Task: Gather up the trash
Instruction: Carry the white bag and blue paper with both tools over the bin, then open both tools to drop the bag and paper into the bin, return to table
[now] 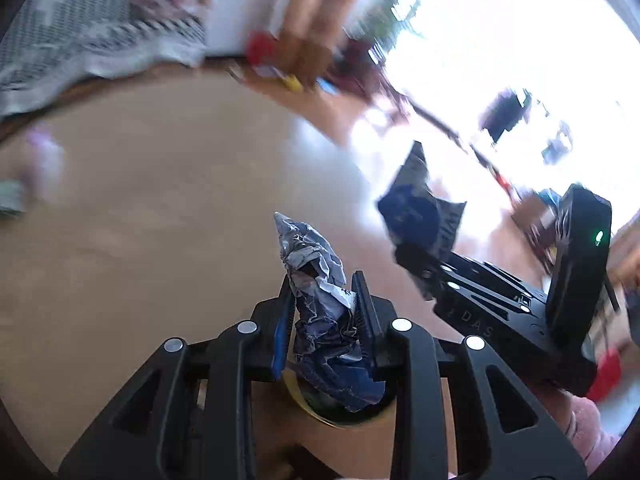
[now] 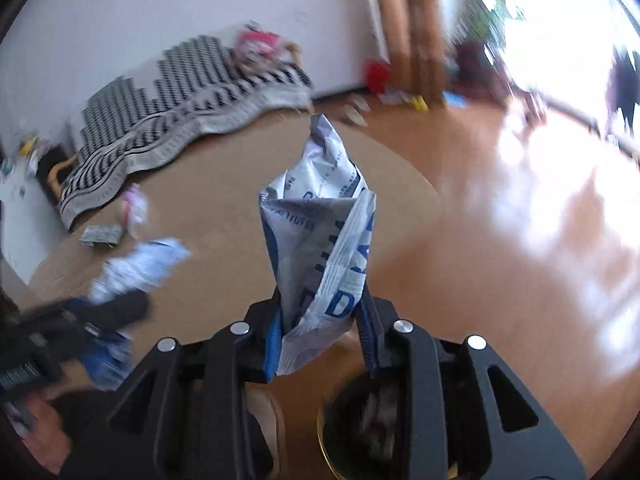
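Note:
My left gripper is shut on a crumpled blue and white wrapper, held above the round brown table. My right gripper is shut on a white and blue plastic packet that stands up between its fingers. In the left wrist view the right gripper is at the right with its packet. In the right wrist view the left gripper is blurred at the lower left with its wrapper. A dark bin with a yellow rim sits just below the right gripper; it also shows under the left gripper.
A small green packet and a pale pink and white item lie on the far left of the table. A black and white patterned cloth lies behind the table. Toys lie on the wooden floor by the wall.

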{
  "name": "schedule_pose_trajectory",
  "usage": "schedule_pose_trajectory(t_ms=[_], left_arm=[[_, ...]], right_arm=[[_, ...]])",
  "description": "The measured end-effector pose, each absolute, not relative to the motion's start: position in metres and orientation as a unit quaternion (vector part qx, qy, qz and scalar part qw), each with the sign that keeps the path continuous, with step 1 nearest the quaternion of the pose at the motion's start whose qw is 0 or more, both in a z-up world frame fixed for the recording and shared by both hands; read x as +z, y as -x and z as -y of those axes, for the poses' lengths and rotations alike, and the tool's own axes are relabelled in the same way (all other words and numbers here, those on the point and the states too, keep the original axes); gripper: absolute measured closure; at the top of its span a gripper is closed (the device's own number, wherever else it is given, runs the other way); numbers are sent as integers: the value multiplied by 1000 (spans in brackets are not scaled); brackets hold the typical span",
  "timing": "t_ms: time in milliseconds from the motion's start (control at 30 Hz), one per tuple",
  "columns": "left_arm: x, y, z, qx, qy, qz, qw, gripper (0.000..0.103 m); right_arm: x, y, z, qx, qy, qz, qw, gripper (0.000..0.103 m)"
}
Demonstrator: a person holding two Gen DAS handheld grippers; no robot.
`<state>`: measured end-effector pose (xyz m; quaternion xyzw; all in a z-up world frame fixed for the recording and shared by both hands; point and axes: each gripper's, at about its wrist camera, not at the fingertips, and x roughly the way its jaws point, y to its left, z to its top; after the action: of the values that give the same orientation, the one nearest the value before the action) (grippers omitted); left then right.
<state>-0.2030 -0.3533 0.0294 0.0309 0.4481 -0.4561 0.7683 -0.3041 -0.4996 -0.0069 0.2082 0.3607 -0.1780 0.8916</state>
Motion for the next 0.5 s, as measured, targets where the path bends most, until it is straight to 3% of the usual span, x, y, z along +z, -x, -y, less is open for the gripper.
schedule_pose_trajectory(t_ms=[100, 233, 500], left_arm=[[-25, 232, 408, -469, -80, -510, 716, 75], [-72, 253, 442, -472, -124, -545, 682, 76], [-103, 255, 447, -457, -147, -565, 671, 76]], right_arm=[[-70, 339, 537, -209, -279, -428, 834, 71], [-138, 373, 561, -203, -384, -460, 775, 71], [-169, 384, 572, -199, -408, -465, 760, 71]])
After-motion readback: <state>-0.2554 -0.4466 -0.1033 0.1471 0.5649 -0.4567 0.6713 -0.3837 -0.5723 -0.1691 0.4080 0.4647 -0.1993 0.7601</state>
